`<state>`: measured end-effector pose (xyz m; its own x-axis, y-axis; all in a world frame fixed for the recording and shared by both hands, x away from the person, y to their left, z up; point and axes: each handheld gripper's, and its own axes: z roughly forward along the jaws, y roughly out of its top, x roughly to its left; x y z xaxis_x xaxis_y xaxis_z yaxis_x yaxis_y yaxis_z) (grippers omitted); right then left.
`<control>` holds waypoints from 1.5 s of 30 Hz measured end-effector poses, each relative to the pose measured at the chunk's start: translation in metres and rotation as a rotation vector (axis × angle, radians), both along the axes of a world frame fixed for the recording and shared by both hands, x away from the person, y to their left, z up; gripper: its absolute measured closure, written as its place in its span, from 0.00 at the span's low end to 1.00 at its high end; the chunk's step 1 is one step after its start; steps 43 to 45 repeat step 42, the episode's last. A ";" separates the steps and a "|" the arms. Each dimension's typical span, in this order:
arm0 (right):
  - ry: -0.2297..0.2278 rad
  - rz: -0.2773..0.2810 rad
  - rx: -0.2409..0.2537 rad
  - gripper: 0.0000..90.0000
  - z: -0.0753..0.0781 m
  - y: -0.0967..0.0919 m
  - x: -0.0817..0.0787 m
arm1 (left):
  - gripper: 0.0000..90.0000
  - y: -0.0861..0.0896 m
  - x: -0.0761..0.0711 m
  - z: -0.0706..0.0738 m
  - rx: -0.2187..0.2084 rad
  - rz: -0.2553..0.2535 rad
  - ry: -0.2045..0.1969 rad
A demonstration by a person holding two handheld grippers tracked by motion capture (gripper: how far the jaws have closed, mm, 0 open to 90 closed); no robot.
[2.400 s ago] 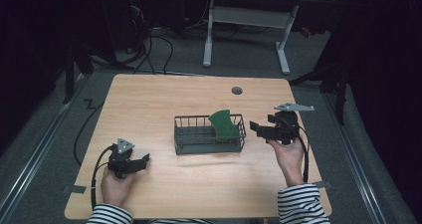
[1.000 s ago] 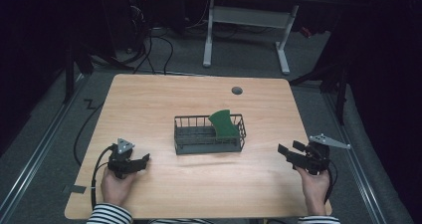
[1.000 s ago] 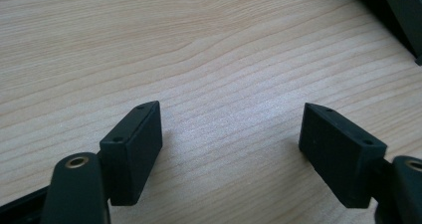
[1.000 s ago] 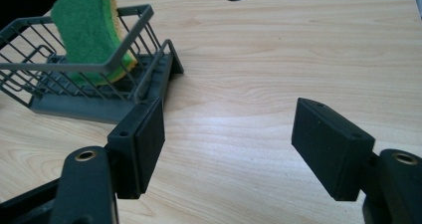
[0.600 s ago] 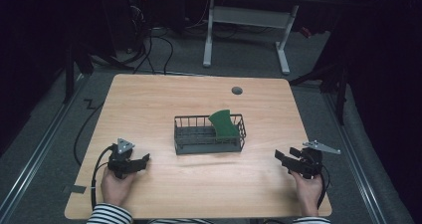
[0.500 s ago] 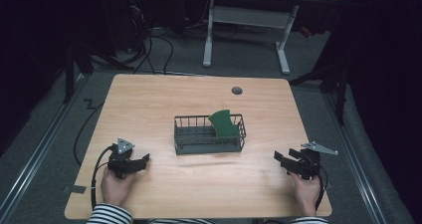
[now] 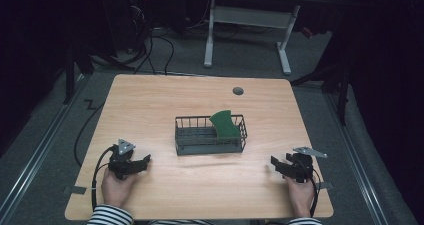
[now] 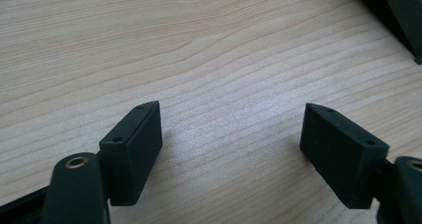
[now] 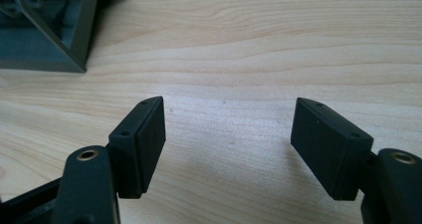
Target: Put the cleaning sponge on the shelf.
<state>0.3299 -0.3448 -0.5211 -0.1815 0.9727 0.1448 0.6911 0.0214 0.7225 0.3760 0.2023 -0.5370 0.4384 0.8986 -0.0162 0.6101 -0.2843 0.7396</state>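
Right tool (image 7: 281, 167) lower, nearer table (image 7: 200, 100) edge.

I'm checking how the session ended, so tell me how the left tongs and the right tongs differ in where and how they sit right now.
The left tongs rest near the table's front left corner; the right tongs rest near its front right corner. The left tongs point rightward toward the wire basket; the right tongs point leftward toward it. Both are open with nothing between their jaws, low over bare wood, each in a hand.
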 end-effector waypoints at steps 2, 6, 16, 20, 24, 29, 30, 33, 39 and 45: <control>-0.004 -0.002 -0.010 0.33 -0.002 0.001 0.001 | 0.28 0.000 0.000 0.000 0.000 0.000 0.000; -0.001 -0.005 -0.026 0.33 -0.005 0.004 0.002 | 0.28 0.000 0.000 0.000 0.000 0.000 0.000; -0.001 0.007 -0.083 0.33 -0.007 0.011 0.006 | 0.28 0.000 0.000 0.000 -0.001 0.000 0.000; -0.021 0.007 -0.122 0.33 -0.009 0.014 0.005 | 0.28 0.000 0.000 0.000 -0.001 0.000 0.000; -0.019 0.007 -0.160 0.32 -0.009 0.018 0.005 | 0.28 0.000 0.000 0.000 -0.001 0.000 0.000; -0.019 0.005 -0.160 0.31 -0.010 0.018 0.004 | 0.28 0.000 0.000 0.000 -0.001 0.001 0.000; -0.019 0.007 -0.163 0.31 -0.010 0.018 0.005 | 0.28 0.000 0.000 0.000 -0.001 0.001 0.000; -0.019 0.007 -0.163 0.31 -0.010 0.018 0.005 | 0.28 0.000 0.000 0.000 -0.001 0.001 0.000; -0.018 0.007 -0.164 0.31 -0.009 0.018 0.004 | 0.28 0.000 0.000 0.000 -0.001 0.001 0.000; -0.018 0.007 -0.163 0.31 -0.009 0.018 0.004 | 0.28 0.000 0.000 0.000 -0.001 0.001 0.000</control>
